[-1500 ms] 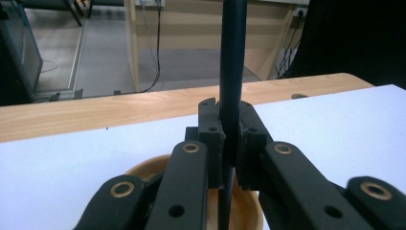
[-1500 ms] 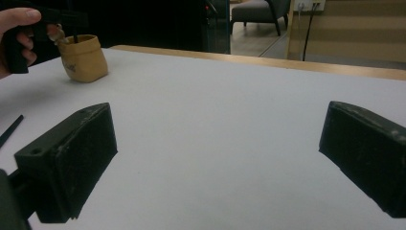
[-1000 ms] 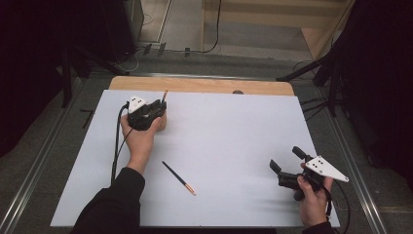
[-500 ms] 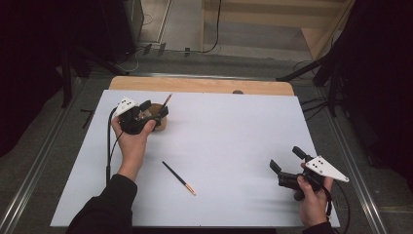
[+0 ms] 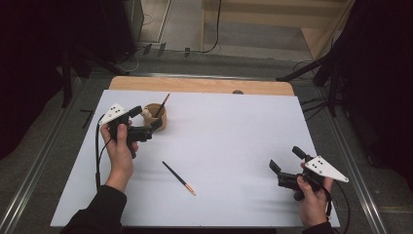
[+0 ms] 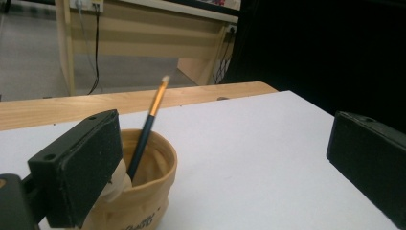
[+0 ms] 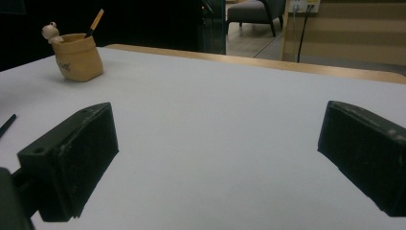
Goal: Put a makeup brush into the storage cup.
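Note:
A tan pen cup [image 5: 158, 118] with a small bear figure on its rim stands at the table's far left. A dark brush [image 5: 163, 104] leans inside it, tip up. My left gripper [image 5: 146, 118] is open just left of the cup, holding nothing. In the left gripper view the cup [image 6: 143, 196] sits by the left jaw with the brush [image 6: 146, 129] standing in it, and the gripper [image 6: 222, 153] gapes wide. A second brush [image 5: 179, 178] lies loose on the white sheet. My right gripper [image 5: 286, 160] rests open at the near right, empty.
A white sheet [image 5: 234, 141] covers the table, with a wooden strip [image 5: 195, 85] bare along the far edge. The right gripper view looks across the sheet to the cup [image 7: 79, 57] at far left, with the right gripper [image 7: 215, 143] open. Metal rails run along both table sides.
My left gripper has drawn back from above the cup, leftward and toward the person, with its jaws open. The brush stays in the cup. The right gripper has not moved.

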Demonstrator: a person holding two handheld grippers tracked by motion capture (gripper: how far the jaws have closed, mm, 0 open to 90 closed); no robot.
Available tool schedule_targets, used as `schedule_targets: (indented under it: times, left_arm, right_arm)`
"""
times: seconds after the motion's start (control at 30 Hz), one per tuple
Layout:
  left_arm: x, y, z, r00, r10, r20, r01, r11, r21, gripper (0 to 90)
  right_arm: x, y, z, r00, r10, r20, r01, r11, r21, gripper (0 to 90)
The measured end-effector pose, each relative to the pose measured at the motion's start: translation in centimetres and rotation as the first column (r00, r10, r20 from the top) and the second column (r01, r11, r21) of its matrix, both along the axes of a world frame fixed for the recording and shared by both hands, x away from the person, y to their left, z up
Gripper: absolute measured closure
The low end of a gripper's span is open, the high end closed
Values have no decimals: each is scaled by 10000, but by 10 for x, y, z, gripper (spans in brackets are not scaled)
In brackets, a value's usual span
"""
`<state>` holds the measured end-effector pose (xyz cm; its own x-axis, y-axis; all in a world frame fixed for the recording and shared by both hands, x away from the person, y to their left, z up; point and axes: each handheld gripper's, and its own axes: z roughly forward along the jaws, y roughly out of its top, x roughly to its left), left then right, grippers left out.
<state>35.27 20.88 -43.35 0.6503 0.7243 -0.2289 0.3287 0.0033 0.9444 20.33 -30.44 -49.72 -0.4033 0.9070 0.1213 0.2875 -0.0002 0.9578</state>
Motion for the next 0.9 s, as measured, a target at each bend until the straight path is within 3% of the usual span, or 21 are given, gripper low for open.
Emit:
schedule_targets:
  times: [0.27,0.67,0.9]
  left_arm:
    - [-22,9,0,9997,-23,259,20,9999,115,0]
    - [-50,20,-11,9994,-156,320,154,9999,53,0]
    - [-64,27,-18,9993,-137,343,129,9996,232,0]
  right_arm:
    - [-1,-1,-1,10000,21,28,-21,10000,-42,2]
    - [0,2,-1,9999,126,25,-126,9999,-50,1]
    - [-1,1,-1,9999,95,36,-95,9999,-87,0]
